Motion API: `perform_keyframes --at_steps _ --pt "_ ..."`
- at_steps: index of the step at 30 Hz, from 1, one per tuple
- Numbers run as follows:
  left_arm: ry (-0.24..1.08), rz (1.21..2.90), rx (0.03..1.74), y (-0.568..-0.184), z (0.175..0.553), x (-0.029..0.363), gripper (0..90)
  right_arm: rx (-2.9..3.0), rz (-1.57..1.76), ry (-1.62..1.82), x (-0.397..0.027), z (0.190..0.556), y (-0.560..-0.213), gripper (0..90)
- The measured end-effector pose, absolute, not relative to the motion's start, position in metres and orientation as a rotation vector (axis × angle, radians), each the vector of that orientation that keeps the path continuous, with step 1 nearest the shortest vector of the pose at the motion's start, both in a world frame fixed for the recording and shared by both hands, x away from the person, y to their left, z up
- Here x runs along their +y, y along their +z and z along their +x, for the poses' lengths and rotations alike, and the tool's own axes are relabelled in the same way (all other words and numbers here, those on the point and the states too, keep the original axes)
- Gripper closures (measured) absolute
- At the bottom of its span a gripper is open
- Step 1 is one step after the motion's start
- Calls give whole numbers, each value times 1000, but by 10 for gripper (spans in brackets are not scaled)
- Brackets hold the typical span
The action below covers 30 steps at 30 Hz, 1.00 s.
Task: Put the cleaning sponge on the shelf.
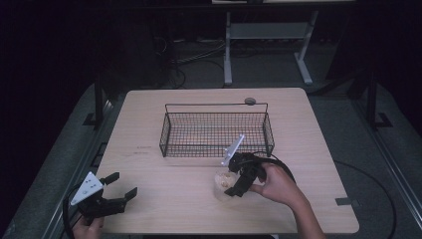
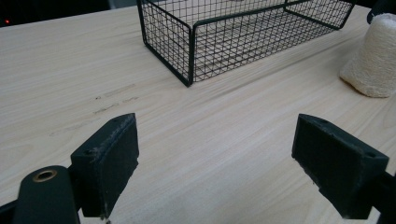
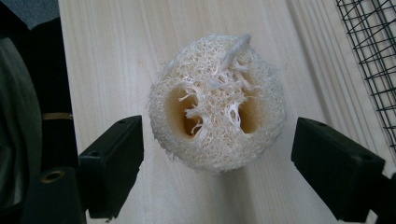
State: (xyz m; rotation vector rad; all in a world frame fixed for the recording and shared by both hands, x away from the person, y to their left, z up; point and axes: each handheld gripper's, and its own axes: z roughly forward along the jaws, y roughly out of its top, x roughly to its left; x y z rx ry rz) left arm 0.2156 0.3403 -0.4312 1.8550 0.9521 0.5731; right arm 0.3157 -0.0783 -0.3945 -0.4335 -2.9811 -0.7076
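Left gripper (image 1: 121, 185) sits at the near left of the table (image 1: 308, 129), jaws spread wide over bare wood — holding nothing. Wire basket (image 1: 215, 130) stands at centre, toward the far side. Right gripper (image 3: 217, 154), near right, hangs over the loofah sponge (image 3: 217, 102) — jaws apart on either side, not touching it.

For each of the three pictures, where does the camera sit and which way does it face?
High view: above the person's side, facing forward and down on the table; both forearms enter from below.
Left gripper view: on the left hand-held gripper, looking across the table at the wire basket; its open jaws show.
Right gripper view: on the right hand-held gripper, looking down on the loofah; open jaws flank it.
All three views share loofah and basket.
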Motion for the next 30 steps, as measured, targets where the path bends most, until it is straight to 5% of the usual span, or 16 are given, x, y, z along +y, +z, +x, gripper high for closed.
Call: perform_keyframes --at_steps 14,21,30 --pt "574 1854 949 -431 215 340 139 -3018 -401 -635 -61 317 -397 164" --pt "574 1850 949 -431 215 341 139 -3028 -379 -600 -56 318 -397 260" --pt "573 1849 949 -431 215 340 139 -3013 -369 -625 -59 318 -391 276"
